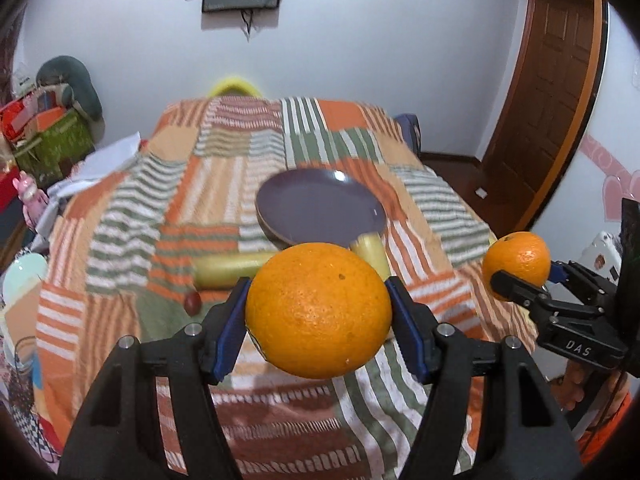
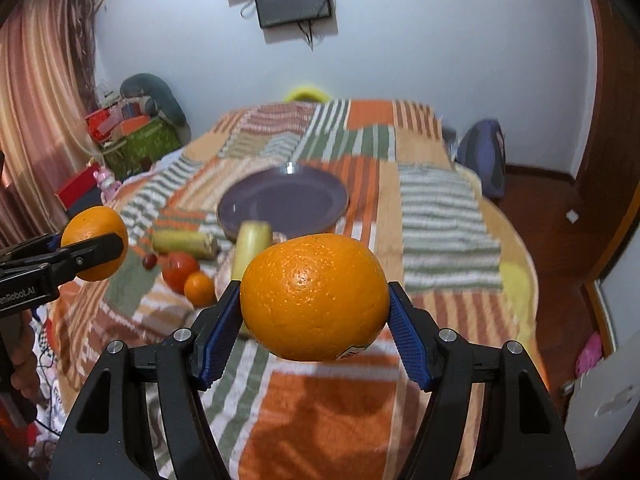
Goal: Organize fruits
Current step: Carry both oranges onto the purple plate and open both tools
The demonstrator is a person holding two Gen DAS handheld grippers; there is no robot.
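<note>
Counting two oranges (image 1: 318,310) (image 2: 314,296), one plate (image 1: 320,204)

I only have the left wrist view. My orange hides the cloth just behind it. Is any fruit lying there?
Observer: Yes. The right wrist view shows a red apple on the cloth.
Operator: Anything beside it?
Observer: A small orange fruit touches its near side.
Operator: Is the purple plate's near rim free?
Observer: From that view the plate holds nothing, but a pale yellow fruit lies against its near rim.
Operator: Does the right gripper's orange carry a sticker?
Observer: Yes, a sticker shows on the underside of the right orange, gripped by the right gripper.
</note>
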